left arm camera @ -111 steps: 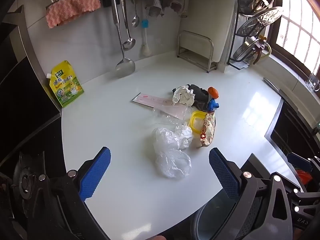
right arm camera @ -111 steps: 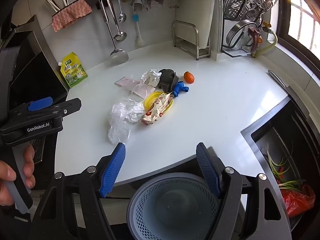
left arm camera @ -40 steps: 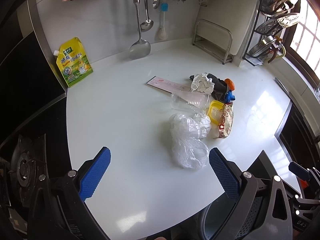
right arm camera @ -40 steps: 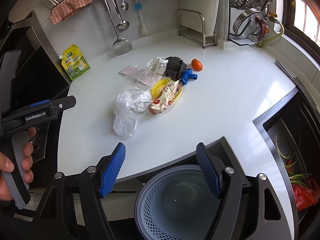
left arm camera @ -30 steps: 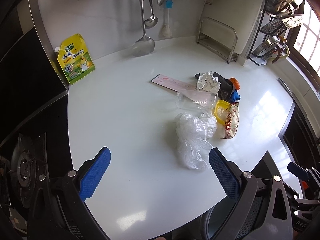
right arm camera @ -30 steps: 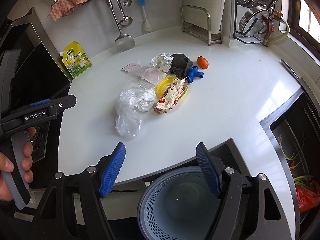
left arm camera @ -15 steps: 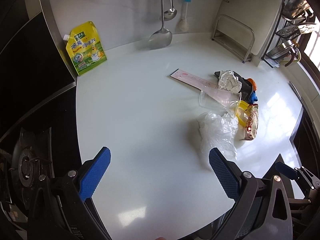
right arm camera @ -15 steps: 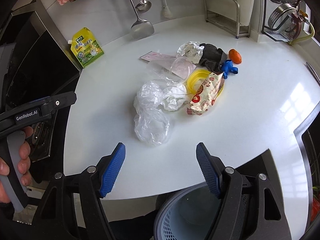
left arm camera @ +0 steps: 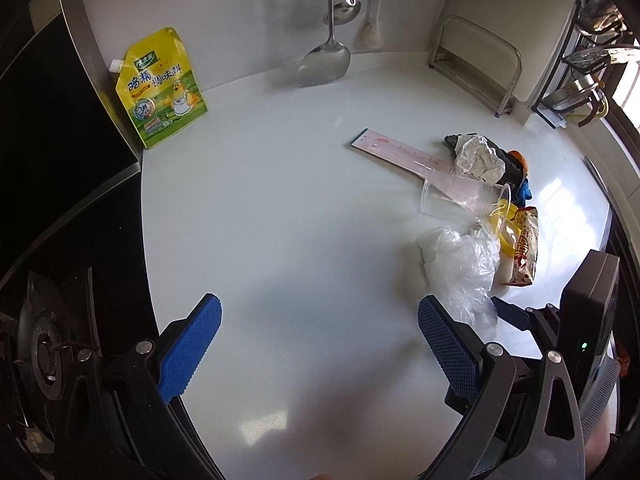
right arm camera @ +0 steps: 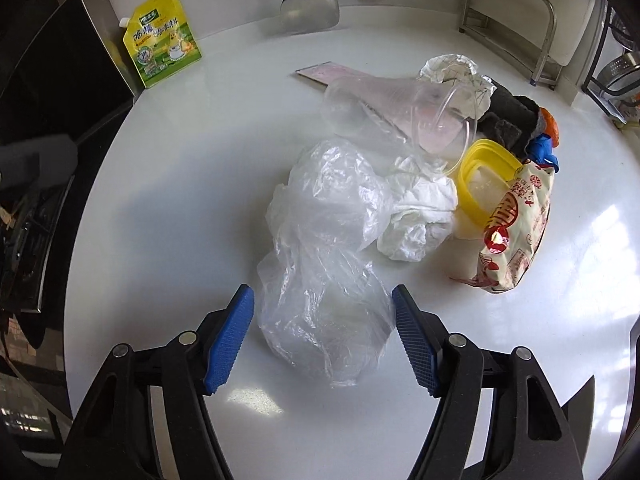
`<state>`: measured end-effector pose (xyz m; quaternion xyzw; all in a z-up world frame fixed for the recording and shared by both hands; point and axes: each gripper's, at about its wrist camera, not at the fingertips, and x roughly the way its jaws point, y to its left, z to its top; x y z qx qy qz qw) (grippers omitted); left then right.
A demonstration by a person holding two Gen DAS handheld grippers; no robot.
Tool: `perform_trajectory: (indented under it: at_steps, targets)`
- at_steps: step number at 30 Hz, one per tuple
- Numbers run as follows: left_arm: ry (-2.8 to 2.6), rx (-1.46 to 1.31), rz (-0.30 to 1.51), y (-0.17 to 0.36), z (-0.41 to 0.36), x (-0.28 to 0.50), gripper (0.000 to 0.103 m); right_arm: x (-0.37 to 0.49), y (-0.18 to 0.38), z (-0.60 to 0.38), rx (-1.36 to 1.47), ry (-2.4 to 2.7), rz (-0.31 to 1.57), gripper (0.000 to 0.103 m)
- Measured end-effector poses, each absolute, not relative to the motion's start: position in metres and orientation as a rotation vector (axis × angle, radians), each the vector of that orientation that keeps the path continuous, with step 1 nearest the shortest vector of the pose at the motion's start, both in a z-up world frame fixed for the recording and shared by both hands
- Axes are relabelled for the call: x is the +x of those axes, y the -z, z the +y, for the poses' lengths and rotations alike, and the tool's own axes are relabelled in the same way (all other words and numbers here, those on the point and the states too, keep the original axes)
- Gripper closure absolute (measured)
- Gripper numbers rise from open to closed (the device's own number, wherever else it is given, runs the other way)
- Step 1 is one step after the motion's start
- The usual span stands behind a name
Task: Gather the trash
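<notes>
Right gripper (right arm camera: 323,334) is hanging wide open at bottom center, blue pads flanking the clear plastic bag (right arm camera: 326,276). Left gripper (left arm camera: 318,346) is sitting open over bare countertop (left arm camera: 280,200). Further up, cup (right arm camera: 394,114), yellow lid (right arm camera: 486,184), snack wrapper (right arm camera: 514,226) are lying clustered center-right.

A yellow seasoning pouch (left arm camera: 162,88) leans at the wall at ten o'clock on the white counter (left arm camera: 260,208). A steel spatula (left arm camera: 326,60) and ladle (left arm camera: 349,8) hang at twelve; a wire rack (left arm camera: 480,68) stands at two, a gas burner (left arm camera: 44,356) at eight.
</notes>
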<state>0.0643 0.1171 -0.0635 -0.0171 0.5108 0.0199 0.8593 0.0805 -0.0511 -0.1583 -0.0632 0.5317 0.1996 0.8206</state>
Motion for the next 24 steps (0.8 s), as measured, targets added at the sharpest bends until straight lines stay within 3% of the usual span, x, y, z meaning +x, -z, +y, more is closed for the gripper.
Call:
perform_trajectory:
  at_steps: [1,3,14,24]
  targets:
    - [-0.031,-0.035,1.072,0.064,0.115,0.067,0.006,0.078,0.159,-0.049,-0.17,-0.427,1.119,0.062]
    - [-0.007,-0.032,1.072,0.066,0.107,0.075,0.006,0.074,0.158,-0.05,-0.167,-0.47,1.126,0.101]
    - [0.166,-0.025,1.041,0.063,0.049,0.125,0.006,0.03,0.106,-0.118,0.009,-0.495,1.098,0.101]
    - [0.286,0.047,1.097,0.096,-0.003,0.158,0.006,0.0,0.084,-0.16,0.034,-0.407,1.075,0.102]
